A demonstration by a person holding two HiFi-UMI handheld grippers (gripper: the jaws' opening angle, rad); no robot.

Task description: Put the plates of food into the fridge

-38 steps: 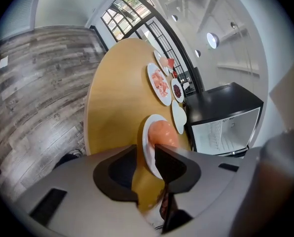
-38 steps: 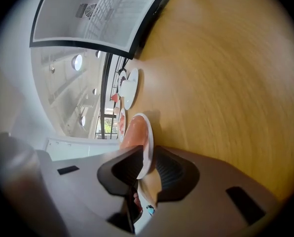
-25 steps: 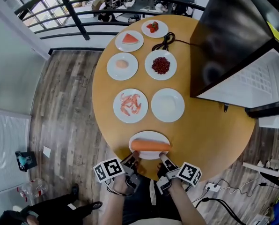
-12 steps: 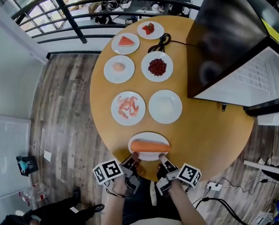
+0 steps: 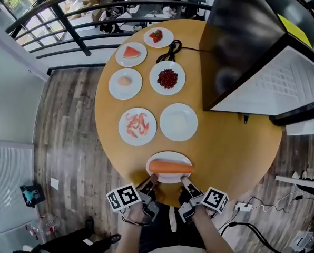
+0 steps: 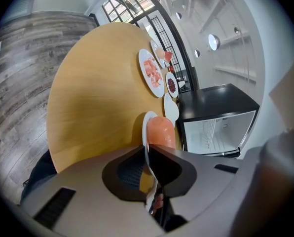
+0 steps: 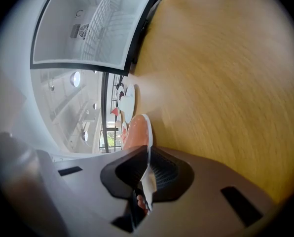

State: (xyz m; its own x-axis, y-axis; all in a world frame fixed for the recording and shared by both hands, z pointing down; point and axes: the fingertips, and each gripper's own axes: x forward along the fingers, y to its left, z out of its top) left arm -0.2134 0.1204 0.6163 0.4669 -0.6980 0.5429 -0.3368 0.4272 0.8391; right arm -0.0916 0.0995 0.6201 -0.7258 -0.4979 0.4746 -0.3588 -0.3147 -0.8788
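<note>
A white plate (image 5: pixel 170 156) with a long orange carrot (image 5: pixel 170 167) lies at the near edge of the round wooden table (image 5: pixel 231 152). My left gripper (image 5: pixel 153 179) is shut on the plate's near-left rim; its jaws have just been closing with the rim (image 6: pixel 146 132) between them. My right gripper (image 5: pixel 184 180) is shut on the near-right rim (image 7: pixel 149 127). In both gripper views the thin rim runs between the dark pads, with the carrot (image 6: pixel 162 131) just beyond. The fridge (image 5: pixel 262 83) stands open at the table's right, its white inside showing.
Farther along the table lie a shrimp plate (image 5: pixel 137 126), an empty white plate (image 5: pixel 178 122), and plates of red berries (image 5: pixel 167 78), a pale round food (image 5: pixel 125 83), watermelon (image 5: pixel 131 54) and strawberries (image 5: pixel 158 37). A black cable (image 5: pixel 170 50) lies coiled near the far plates. A railing runs behind the table.
The head view has shifted, so the table sits further left in the picture. Both grippers stay at the carrot plate's near rim, and the plate rests in the same spot.
</note>
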